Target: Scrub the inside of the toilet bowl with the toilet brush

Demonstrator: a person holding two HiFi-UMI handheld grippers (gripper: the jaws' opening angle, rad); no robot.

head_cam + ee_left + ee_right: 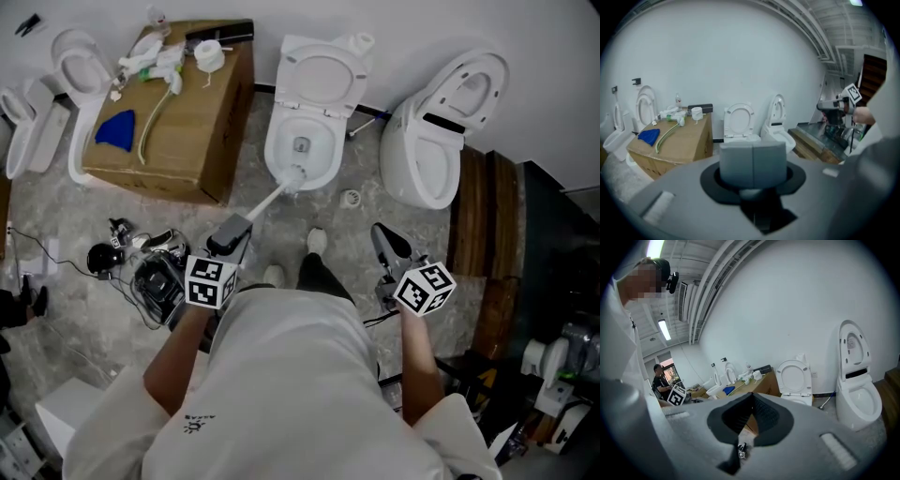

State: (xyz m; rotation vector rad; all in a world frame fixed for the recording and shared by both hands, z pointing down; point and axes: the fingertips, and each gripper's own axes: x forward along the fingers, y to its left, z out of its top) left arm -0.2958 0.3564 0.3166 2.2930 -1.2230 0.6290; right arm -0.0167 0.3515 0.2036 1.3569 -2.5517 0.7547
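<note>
Clamping the white handle of the toilet brush point(270, 199), my left gripper point(232, 232) has its jaws pressed together on it; in the left gripper view the two grey pads of the left gripper point(752, 159) meet along one line. The brush runs forward and to the right from those jaws, and its bristle head sits at the near edge of the toilet point(274, 157), just inside the front of the bowl. I cannot tell whether the bristles press on the porcelain. The seat and lid stand raised at the far side of the bowl.

My right gripper point(384, 242) hangs to the right of the left one, well apart from the brush. Its jaws are clenched on nothing: in the right gripper view the dark pads of the right gripper point(751, 397) touch at their tips, with only floor showing beneath them.

Ahead and to the left of my left gripper stands a cardboard box point(183, 141) with a blue cloth point(115, 129) on top. Ahead and slightly right of my right gripper is a second toilet point(436, 150), lid up. Cables and dark gear point(150, 272) lie on the floor just left of my left gripper.
</note>
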